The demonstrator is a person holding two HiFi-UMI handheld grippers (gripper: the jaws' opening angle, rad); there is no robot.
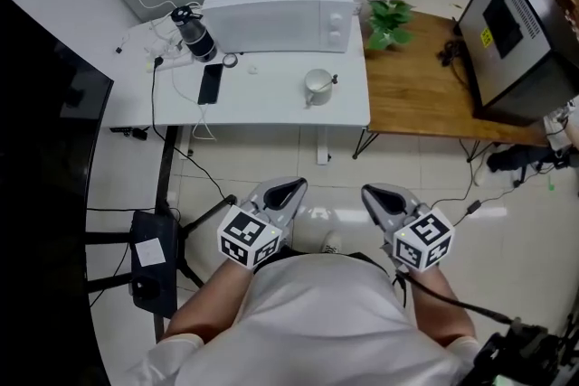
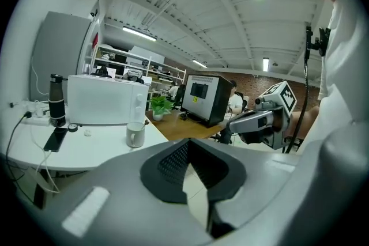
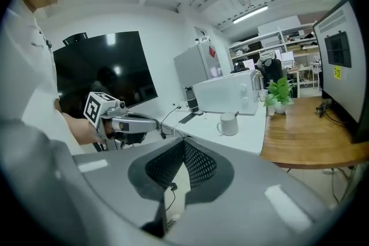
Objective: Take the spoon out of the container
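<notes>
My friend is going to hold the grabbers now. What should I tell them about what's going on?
Left gripper: shut, empty, held close to the body, well short of the table.
Right gripper: shut, empty, held beside the left one.
Things: the mug stands on the white table, in front of the microwave. The spoon is in the mug, its handle sticking out over the rim.
Done: nothing yet.
Left: step up to the table, open one gripper, close it on the spoon handle and lift the spoon out of the mug.
</notes>
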